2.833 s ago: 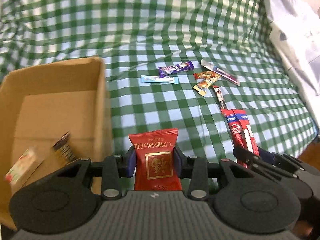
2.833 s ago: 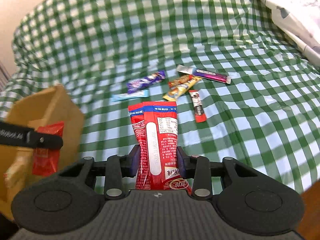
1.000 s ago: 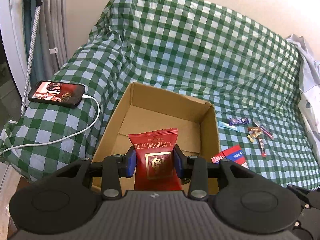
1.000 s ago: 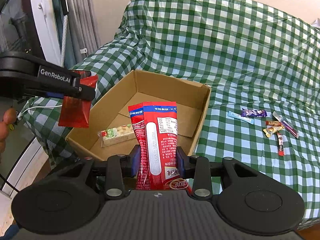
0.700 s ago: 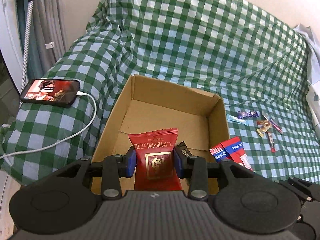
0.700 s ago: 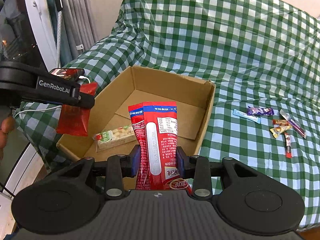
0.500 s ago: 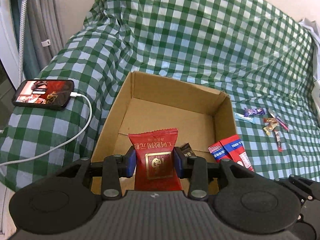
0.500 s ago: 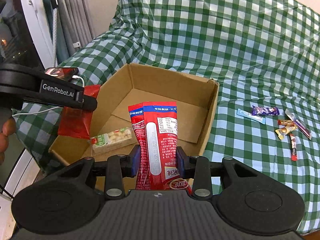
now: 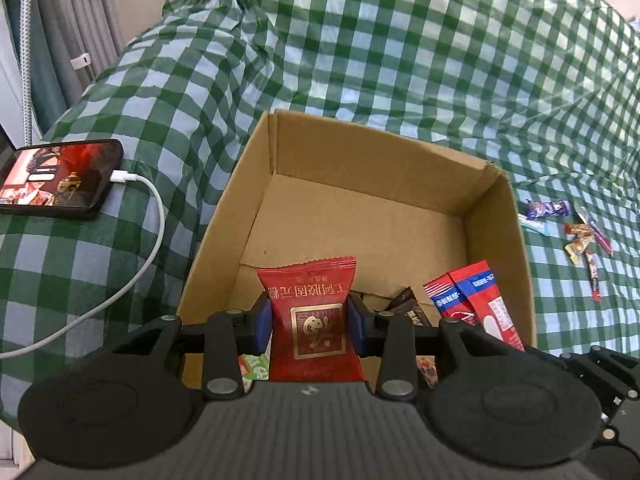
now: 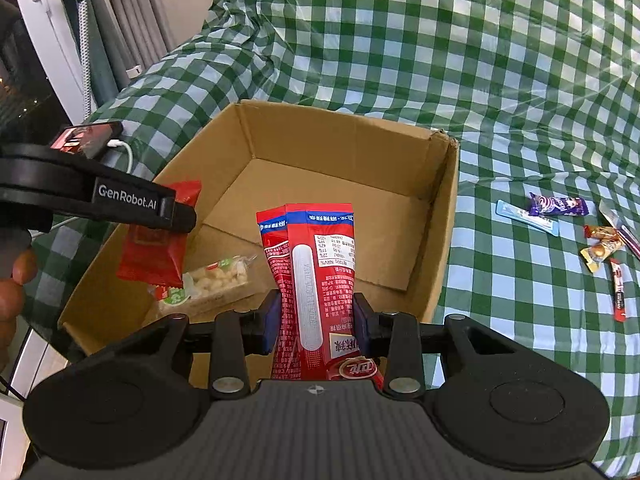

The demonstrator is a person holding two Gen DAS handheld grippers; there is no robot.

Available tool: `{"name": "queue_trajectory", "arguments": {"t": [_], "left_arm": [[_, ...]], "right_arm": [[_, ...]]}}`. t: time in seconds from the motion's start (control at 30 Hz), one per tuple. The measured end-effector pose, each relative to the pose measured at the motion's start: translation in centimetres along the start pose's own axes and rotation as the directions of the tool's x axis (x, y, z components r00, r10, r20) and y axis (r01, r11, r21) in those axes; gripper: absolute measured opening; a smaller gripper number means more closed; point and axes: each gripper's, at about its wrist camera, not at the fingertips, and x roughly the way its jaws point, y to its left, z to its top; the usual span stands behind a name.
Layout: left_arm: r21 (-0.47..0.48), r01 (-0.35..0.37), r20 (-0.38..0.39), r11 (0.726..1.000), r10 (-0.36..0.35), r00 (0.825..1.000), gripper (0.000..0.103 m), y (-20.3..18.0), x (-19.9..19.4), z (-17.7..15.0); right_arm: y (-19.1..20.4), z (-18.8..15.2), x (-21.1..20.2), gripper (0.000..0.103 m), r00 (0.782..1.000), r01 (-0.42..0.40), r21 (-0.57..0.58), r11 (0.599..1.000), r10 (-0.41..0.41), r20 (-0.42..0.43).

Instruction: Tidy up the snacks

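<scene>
My left gripper (image 9: 311,316) is shut on a red snack packet (image 9: 310,312) and holds it over the near end of an open cardboard box (image 9: 360,152). My right gripper (image 10: 316,320) is shut on two long red snack packs (image 10: 310,280), held over the same box (image 10: 340,136). The left gripper (image 10: 176,210) and its red packet (image 10: 154,248) also show in the right wrist view. A nut bar (image 10: 212,284) and a dark packet (image 9: 408,310) lie inside the box.
Several small snacks lie on the green checked cloth right of the box: a purple one (image 10: 558,204), a light blue stick (image 10: 526,216), orange ones (image 10: 602,246), a red stick (image 10: 618,290). A phone (image 9: 56,178) on a white cable (image 9: 136,248) lies left of the box.
Both grippers have carried their packets from the cloth to above the box and have come lower and closer to it. Their holds have not changed.
</scene>
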Motion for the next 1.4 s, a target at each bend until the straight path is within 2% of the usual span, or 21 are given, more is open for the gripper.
{"name": "queue_trajectory", "arguments": {"t": [0.43, 0.47, 0.5, 0.53, 0.57, 0.6, 0.63, 0.7, 0.73, 0.9, 1.0, 1.1, 1.4], "left_arm": [[0.008, -0.033, -0.041, 0.999, 0.033, 0.999, 0.044, 0.5, 2.6, 0.2], [0.008, -0.034, -0.037, 0.999, 0.035, 0.999, 0.048, 0.5, 2.5, 0.2], [0.004, -0.033, -0.034, 0.999, 0.033, 0.999, 0.068, 0.7, 2.4, 0.3], [-0.003, -0.035, -0.036, 0.999, 0.035, 0.999, 0.082, 0.9, 2.1, 0.5], [-0.015, -0.044, -0.029, 0.999, 0.043, 0.999, 0.103, 1.2, 1.7, 0.6], [-0.03, -0.055, -0.002, 0.998, 0.055, 0.998, 0.103, 1.4, 1.0, 0.6], [-0.036, -0.067, 0.029, 0.997, 0.068, 0.997, 0.103, 1.6, 0.3, 0.4], [-0.023, -0.082, 0.037, 0.996, 0.083, 0.996, 0.103, 1.6, -0.7, 0.0], [-0.016, -0.086, 0.025, 0.996, 0.086, 0.996, 0.103, 1.7, -1.1, -0.6], [0.008, -0.061, -0.05, 0.998, 0.062, 0.997, 0.103, 1.5, -3.0, -4.6], [0.012, -0.059, -0.064, 0.998, 0.059, 0.996, 0.103, 1.3, -4.9, -7.5], [0.016, -0.049, -0.069, 0.999, 0.05, 0.996, 0.103, 0.7, -6.6, -9.7], [0.044, -0.059, 0.043, 0.997, 0.057, 0.997, 0.103, -0.6, -12.1, -12.3]], "right_arm": [[-0.3, 0.1, 2.6, 0.039, 0.999, 0.007, 0.011, 1.0, -0.006, -0.041], [-0.3, 0.3, 2.6, 0.039, 0.999, 0.007, 0.01, 1.0, -0.006, -0.04], [-0.2, 0.5, 2.7, 0.04, 0.999, 0.004, 0.009, 1.0, -0.003, -0.039], [-0.1, 1.0, 2.8, 0.044, 0.999, -0.004, 0.006, 1.0, 0.004, -0.038], [0.0, 1.4, 2.7, 0.045, 0.999, -0.009, 0.005, 1.0, 0.01, -0.036], [-0.1, 2.0, 2.6, 0.052, 1.0, -0.009, 0.005, 1.0, 0.009, -0.024], [0.0, 2.6, 2.4, 0.065, 1.0, -0.005, 0.001, 1.0, 0.005, -0.013], [0.0, 3.3, 1.3, 0.08, 1.0, 0.016, 0.002, 1.0, -0.016, 0.023], [0.0, 3.2, 0.7, 0.082, 0.999, 0.02, 0.007, 1.0, -0.021, 0.038], [0.4, -0.3, -1.8, 0.089, 1.0, -0.007, 0.038, 0.999, 0.007, -0.018], [1.3, -3.1, -3.6, 0.091, 0.998, -0.02, 0.027, 0.999, 0.021, -0.057], [2.2, -5.2, -5.7, 0.094, 0.998, -0.012, 0.021, 1.0, 0.013, -0.056], [3.1, -8.1, -11.5, 0.097, 0.999, 0.02, 0.009, 1.0, -0.021, 0.028]]}}
